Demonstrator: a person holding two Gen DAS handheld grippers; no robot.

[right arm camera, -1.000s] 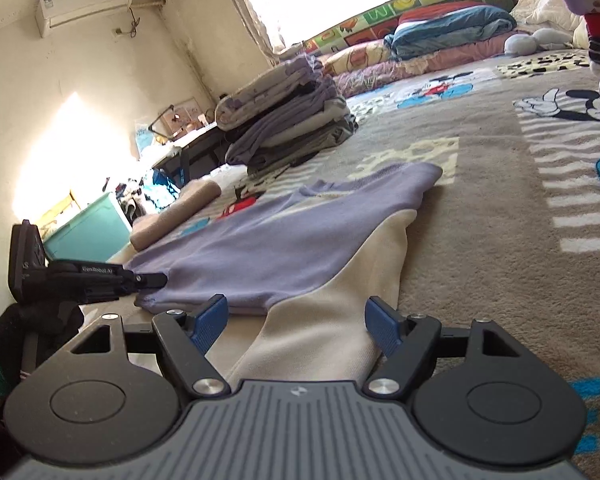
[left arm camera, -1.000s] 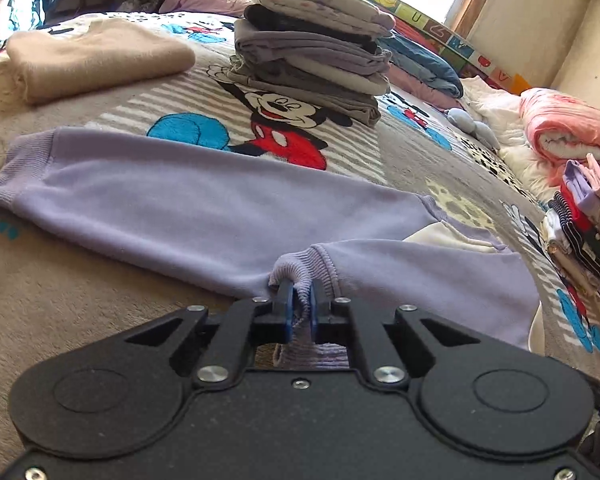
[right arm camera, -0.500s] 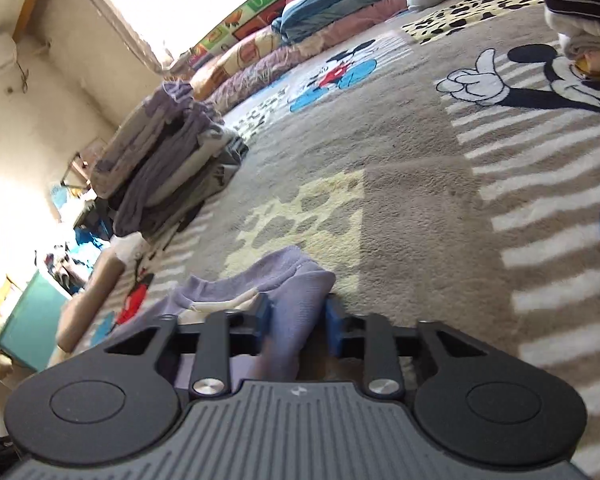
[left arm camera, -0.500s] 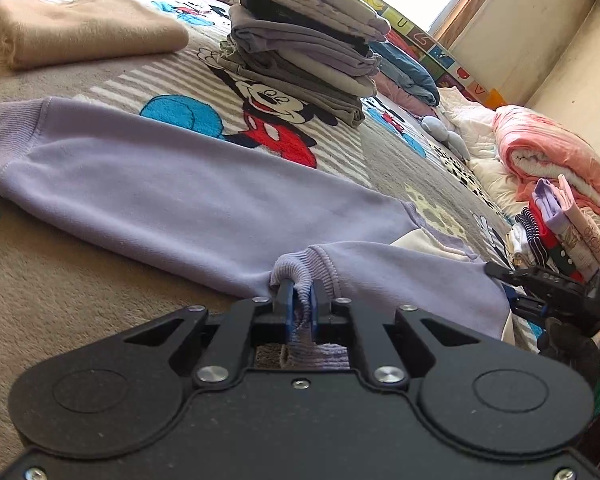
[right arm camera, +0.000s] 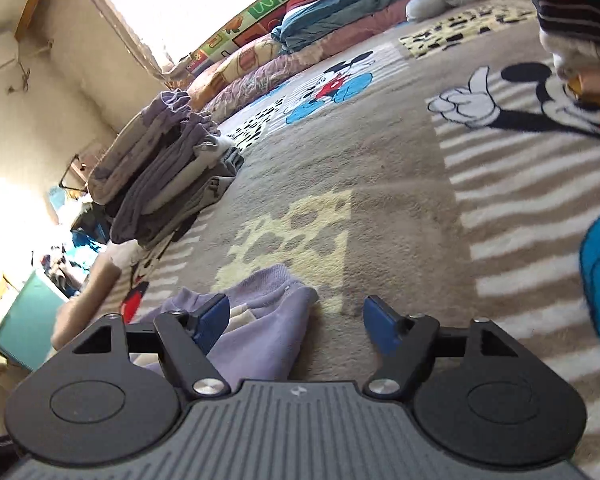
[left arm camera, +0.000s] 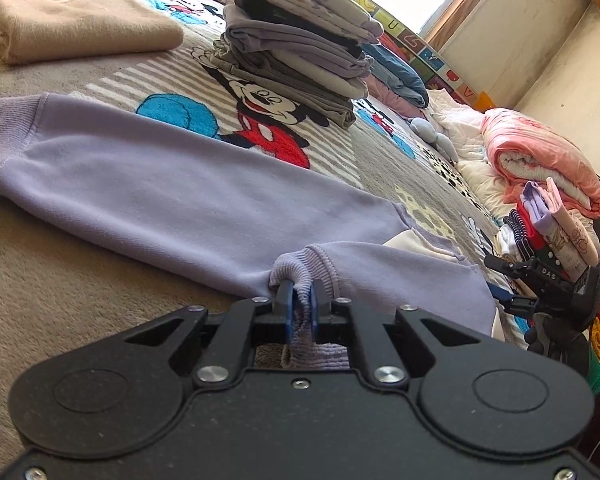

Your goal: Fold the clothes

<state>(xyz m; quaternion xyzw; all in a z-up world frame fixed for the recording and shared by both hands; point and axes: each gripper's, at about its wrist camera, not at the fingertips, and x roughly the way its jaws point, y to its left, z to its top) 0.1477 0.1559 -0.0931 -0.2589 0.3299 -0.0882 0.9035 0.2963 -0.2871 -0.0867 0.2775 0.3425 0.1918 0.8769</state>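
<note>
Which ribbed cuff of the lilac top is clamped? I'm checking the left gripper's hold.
The near cuff, bunched between the shut left gripper. The far cuff lies flat and free on the blanket.

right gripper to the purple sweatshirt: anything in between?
Nothing visible. The right gripper is open, with the purple sweatshirt corner lying between its fingers on bare blanket. The left gripper is shut on the cuff.
</note>
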